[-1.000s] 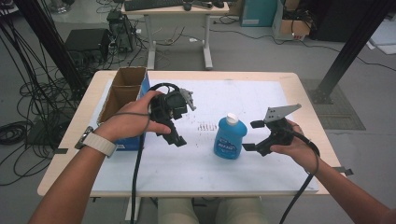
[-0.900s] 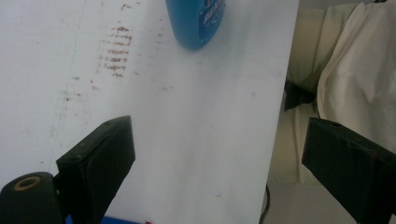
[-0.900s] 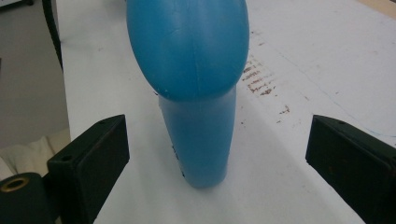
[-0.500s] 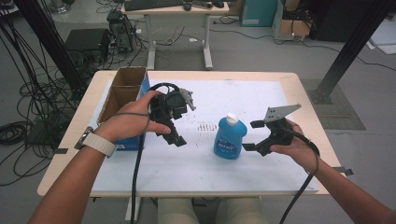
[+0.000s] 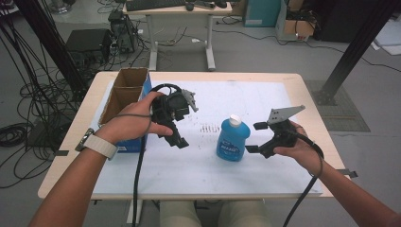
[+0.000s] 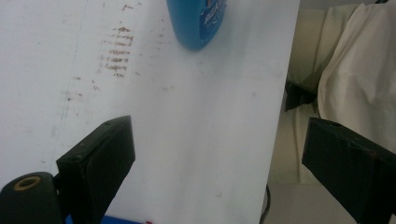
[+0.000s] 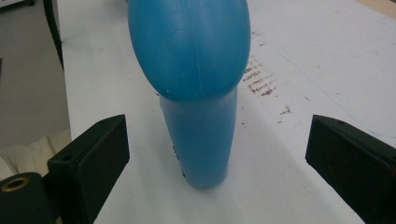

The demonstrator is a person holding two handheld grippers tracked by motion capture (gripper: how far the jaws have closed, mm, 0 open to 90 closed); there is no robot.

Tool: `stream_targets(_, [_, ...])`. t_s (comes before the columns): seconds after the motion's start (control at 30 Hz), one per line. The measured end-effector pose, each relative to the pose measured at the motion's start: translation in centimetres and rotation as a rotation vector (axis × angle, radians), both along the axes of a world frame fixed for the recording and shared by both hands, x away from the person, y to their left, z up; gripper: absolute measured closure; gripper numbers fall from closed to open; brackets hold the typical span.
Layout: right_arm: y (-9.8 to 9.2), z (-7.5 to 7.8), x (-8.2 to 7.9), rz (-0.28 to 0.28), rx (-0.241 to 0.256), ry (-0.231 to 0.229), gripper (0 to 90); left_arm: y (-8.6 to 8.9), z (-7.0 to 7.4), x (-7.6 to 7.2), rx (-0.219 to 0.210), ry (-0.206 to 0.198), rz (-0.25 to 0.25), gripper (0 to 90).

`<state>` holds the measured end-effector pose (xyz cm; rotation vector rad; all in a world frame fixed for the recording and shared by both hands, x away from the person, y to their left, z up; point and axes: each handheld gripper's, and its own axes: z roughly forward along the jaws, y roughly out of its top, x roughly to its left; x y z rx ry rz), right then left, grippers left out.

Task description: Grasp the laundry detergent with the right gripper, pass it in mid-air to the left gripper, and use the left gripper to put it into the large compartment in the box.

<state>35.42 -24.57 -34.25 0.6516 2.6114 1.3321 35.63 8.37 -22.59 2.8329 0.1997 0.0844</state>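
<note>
From above, a wooden table (image 5: pixel 307 90) under a white sheet (image 5: pixel 246 101) stood on grey floor among cables, a cardboard box (image 5: pixel 124 90) at its left. The left gripper (image 6: pixel 219 163), jaws spread and empty, looked along the speckled sheet toward what seemed a trouser leg. The right gripper (image 7: pixel 217 154), jaws wide apart, faced the smooth blue plastic bottle (image 7: pixel 198 93) standing upright mid-table.

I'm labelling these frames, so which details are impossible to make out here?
- Bottle label: too small in the high view, cut off by the top edge in the left gripper view.
- Cardboard box contents: its walls hide the inside.
- Bottle cap: cut off in the right gripper view.
</note>
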Motion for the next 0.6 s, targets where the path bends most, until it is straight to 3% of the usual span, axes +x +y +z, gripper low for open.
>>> stream_targets(0.6, [0.03, -0.02, 0.03, 0.001, 0.001, 0.0, 6.3, 0.07, 0.0, 0.03, -0.002, -0.002, -0.001, 9.8])
